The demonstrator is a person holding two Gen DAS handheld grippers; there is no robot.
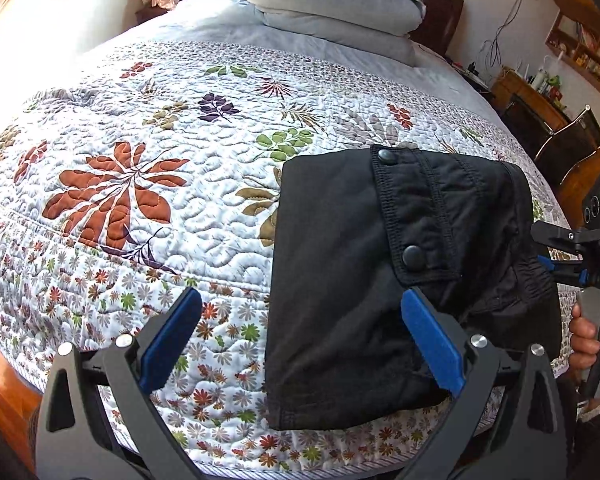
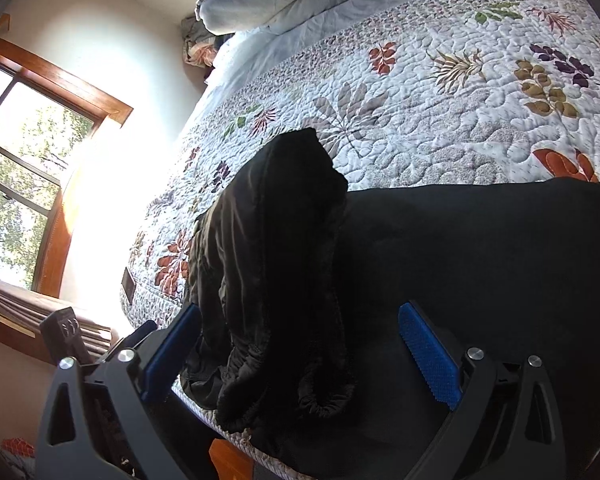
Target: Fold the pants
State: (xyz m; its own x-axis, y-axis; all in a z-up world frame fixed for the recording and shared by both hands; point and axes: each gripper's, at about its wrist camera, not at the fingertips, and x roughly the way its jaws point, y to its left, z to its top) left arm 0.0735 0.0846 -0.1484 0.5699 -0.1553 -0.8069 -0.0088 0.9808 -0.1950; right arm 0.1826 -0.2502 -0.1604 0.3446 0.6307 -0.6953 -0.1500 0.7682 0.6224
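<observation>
The left gripper [image 1: 300, 344] stands spread wide, its blue-padded black fingers [image 1: 170, 340] clasping nothing. Its left finger hangs over the bare quilt; its right finger lies over the near part of the folded black fabric pants [image 1: 332, 280], which lie flat as a compact bundle on the bed, mostly ahead of and beside that finger. A stitched flap with two round black snap buttons [image 1: 414, 258] sits just beyond the right fingertip.

The right gripper [image 2: 300, 348] is likewise released, fingers far apart and gripping nothing. Between them, and just ahead, rises the bunched elasticated waistband [image 2: 284, 280] of the pants (crumpled and hanging a little over the bed's edge), while the flatter dark body of the bundle stretches away past the right finger. I cannot tell whether the pads brush the cloth.

In the left wrist view, off to the right of the fingers, a person's hand [image 1: 584, 340] grips the handle of the other tool.

Beyond the pants spreads the white quilted bedspread with printed leaves and flowers [image 1: 140, 168]. Farther still lies a folded pale grey duvet [image 1: 332, 0], and to the far left of the right gripper a wood-framed window [image 2: 32, 160].
</observation>
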